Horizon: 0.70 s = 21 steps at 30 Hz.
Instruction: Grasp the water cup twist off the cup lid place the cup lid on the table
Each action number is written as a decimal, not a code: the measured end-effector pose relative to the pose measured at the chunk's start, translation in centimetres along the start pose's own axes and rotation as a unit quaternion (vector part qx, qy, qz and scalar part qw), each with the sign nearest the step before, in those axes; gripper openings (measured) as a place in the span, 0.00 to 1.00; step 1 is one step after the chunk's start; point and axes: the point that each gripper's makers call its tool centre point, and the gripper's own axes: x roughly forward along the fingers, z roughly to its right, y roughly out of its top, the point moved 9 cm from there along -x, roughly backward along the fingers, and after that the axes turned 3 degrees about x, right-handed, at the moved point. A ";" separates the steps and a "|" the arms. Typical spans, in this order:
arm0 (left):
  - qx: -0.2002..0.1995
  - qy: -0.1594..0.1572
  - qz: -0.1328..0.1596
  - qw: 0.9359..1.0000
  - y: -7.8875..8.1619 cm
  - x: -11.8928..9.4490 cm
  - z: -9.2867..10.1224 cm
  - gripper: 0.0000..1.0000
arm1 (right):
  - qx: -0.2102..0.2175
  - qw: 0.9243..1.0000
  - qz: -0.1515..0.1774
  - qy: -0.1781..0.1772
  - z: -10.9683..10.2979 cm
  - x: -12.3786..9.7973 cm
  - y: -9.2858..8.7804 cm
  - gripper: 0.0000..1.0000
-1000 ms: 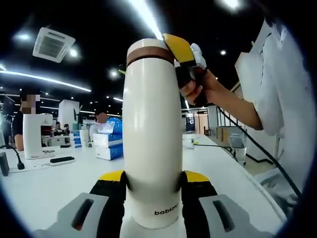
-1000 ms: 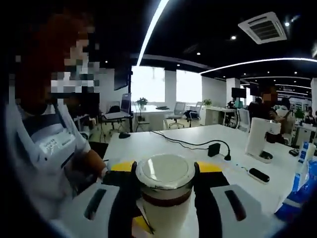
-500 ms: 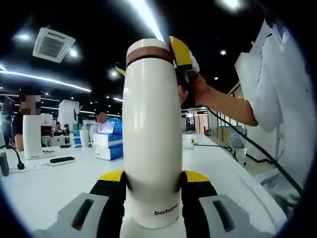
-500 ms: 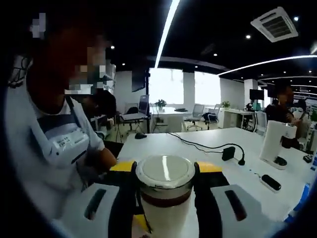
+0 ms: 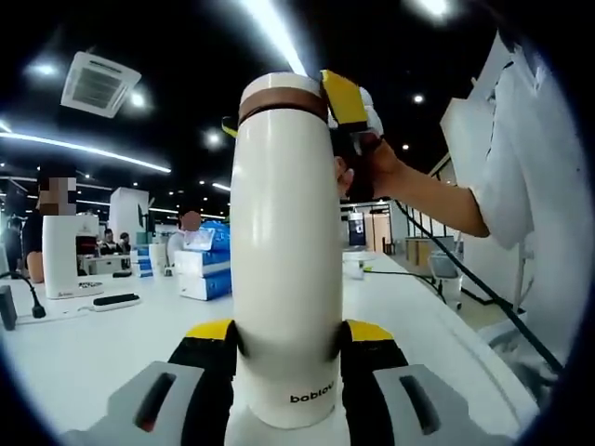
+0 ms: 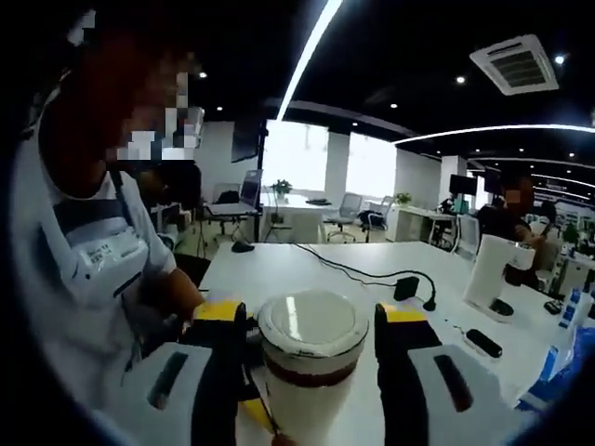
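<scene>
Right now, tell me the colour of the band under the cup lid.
Brown band beneath the white cup lid; clearest in the left gripper view.

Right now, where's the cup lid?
The cup lid sits on top of the water cup, between the right gripper jaws in the right gripper view, above the white table.

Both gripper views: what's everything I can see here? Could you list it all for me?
water cup: one, cream, upright between the left gripper's jaws
cup lid: one, white with brown band, atop the cup
table: one, white, under the cup
white appliance: one, on the table
cable: one, black, across the table
blue boxes: a stack, on the table
left gripper: shut on the cup
right gripper: jaws beside the lid, apart from it
hand: holds the right gripper
</scene>
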 end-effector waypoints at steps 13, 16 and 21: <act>0.003 0.001 -0.001 1.000 0.0 0.0 0.1 0.45 | 0.109 0.949 0.095 -0.280 -4.3 -5.4 0.2 0.79; 0.003 0.002 -0.001 1.000 0.0 -0.1 0.1 0.45 | 0.111 0.939 0.102 -0.311 -7.3 -5.6 -0.3 0.81; 0.006 0.002 0.000 1.000 -0.1 -0.2 0.2 0.45 | 0.107 0.917 0.100 -0.371 -11.0 -4.8 -1.2 0.81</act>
